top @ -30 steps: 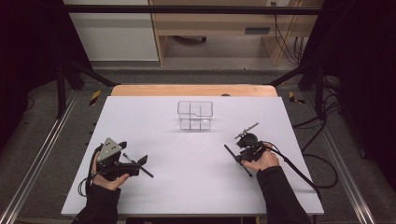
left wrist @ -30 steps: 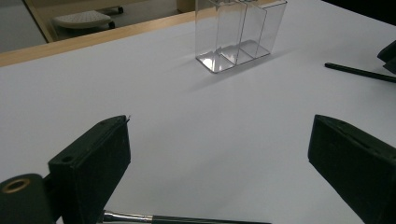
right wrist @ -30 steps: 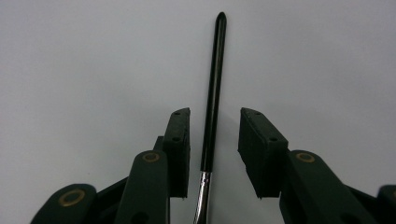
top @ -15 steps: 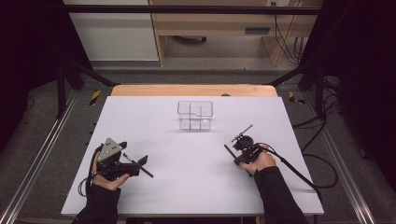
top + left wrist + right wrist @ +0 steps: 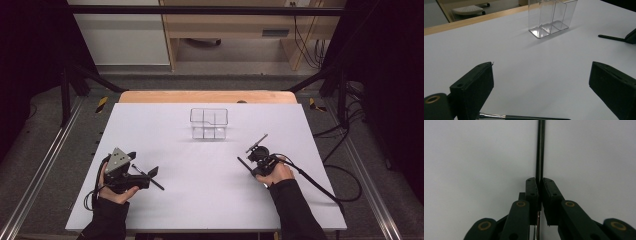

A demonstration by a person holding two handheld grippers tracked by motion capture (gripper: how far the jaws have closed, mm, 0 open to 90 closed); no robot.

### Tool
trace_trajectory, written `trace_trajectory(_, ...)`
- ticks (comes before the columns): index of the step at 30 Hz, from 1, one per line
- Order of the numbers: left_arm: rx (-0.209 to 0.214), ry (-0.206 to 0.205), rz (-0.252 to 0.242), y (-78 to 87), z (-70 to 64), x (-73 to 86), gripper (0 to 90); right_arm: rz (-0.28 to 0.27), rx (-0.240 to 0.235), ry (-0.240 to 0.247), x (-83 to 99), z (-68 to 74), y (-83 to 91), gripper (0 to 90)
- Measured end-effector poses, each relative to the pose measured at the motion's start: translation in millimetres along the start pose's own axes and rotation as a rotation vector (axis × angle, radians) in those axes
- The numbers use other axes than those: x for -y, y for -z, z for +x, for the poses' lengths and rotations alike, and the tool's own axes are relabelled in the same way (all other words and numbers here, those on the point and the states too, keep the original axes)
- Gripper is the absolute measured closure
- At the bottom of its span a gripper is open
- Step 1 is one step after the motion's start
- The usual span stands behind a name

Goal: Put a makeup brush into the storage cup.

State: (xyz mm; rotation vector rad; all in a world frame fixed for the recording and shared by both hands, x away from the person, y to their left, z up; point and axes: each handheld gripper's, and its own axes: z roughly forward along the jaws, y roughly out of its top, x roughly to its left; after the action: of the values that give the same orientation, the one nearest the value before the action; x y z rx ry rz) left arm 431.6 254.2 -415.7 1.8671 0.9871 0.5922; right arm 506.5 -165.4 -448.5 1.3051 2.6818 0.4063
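On the near right of the white table, right gripper low over the surface, jaws pinching a thin dark brush; from above, barely a black sliver by the hand, but up close in the right gripper view a straight slender handle running away between the pads. Over on the near left, left gripper spread wide, nothing between, a second brush lying just beneath. Farther back, mid-table, clear divided box upright.
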Motion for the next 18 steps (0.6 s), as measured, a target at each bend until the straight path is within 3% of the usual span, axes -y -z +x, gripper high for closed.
trace_trajectory(9, 0.003, -0.005, 0.005, -1.0, -0.6, 0.1, 4.9, -0.007, -0.001, 0.009, -0.3, -1.2, 0.7, 84.1)
trace_trajectory(18, 0.008, -0.009, 0.007, -1.8, -1.2, -0.5, 5.0, -0.075, -0.005, 0.011, -3.2, -5.9, 22.5, 84.2)
